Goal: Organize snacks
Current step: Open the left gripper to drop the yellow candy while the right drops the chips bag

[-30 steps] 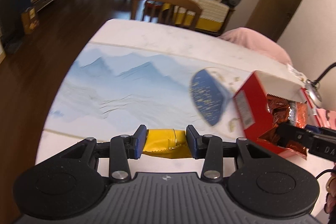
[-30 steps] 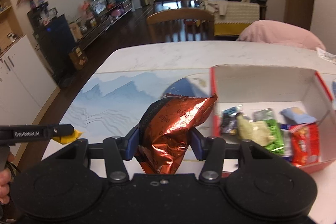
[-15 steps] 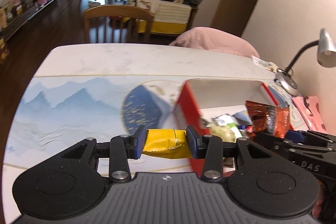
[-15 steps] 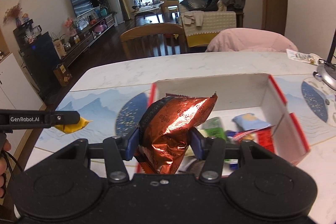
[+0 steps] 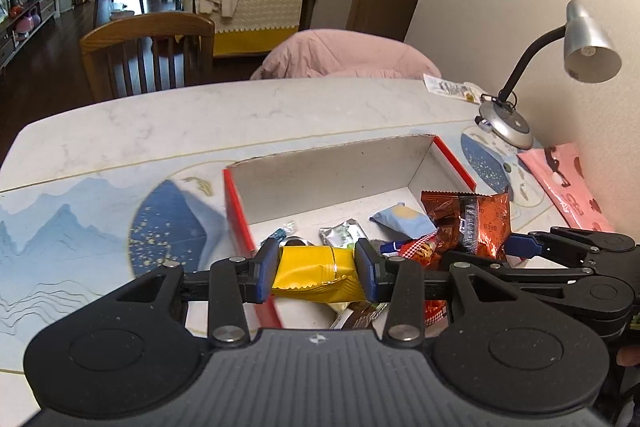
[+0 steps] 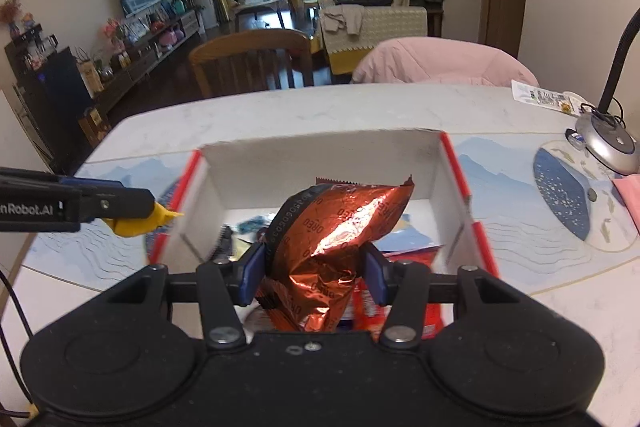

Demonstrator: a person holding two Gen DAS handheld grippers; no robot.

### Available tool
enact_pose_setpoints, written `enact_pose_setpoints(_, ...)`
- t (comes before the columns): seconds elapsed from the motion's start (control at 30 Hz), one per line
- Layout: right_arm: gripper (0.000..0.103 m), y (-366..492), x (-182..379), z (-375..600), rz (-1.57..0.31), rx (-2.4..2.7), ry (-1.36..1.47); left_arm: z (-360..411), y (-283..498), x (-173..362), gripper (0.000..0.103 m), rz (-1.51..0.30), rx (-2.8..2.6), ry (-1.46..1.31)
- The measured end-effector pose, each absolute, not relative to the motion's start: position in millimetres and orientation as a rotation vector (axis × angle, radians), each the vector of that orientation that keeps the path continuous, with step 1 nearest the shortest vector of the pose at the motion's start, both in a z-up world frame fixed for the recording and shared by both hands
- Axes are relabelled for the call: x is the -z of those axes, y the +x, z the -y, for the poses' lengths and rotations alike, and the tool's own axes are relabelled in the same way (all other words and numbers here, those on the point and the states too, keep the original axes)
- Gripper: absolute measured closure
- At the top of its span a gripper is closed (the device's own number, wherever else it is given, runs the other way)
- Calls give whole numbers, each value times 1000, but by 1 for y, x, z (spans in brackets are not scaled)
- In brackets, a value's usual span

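Left wrist view: a yellow snack packet [image 5: 316,271] sits clamped between the jaws of the left gripper [image 5: 317,273], hanging over the near left corner of the red-edged box [image 5: 236,211]. Loose snacks [image 5: 402,221] lie on the box floor. Beside it, the right gripper [image 6: 316,277] has its jaws closed on a crinkled copper Oreo bag [image 6: 336,227], held above the box interior. The box rests on the surface [image 5: 200,123], over a blue mountain-print mat [image 5: 80,223]. A silver desk lamp [image 5: 576,59] stands at the far right.
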State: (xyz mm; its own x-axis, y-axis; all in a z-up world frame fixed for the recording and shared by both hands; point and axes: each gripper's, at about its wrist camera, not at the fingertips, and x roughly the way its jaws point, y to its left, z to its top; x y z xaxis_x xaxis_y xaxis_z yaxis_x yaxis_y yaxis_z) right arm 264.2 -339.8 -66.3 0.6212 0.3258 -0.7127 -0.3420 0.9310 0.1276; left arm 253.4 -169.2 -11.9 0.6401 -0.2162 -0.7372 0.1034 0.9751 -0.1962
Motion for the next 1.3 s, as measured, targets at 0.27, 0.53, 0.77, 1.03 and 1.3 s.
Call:
enact_pose_setpoints(0.27, 53, 275, 84, 342, -868, -443, -66, 190, 296, 31, 62, -916, 155, -121)
enact_pose_setpoints(0.53, 55, 280, 101, 327, -897, -513, -151, 218, 326, 56, 62, -978, 146, -25)
enact_pose_setpoints(0.77, 55, 282, 103, 329, -911, -507, -149, 229, 340, 77, 62, -1056, 134, 13)
enact_pose_setpoints(1.03, 49, 283, 99, 339, -909, -505, -115, 233, 340, 82, 62, -1088, 137, 8)
enact_pose_setpoints(1.3, 40, 278, 89, 348, -877, -508, -85, 235, 325, 68, 58, -1052, 157, 4)
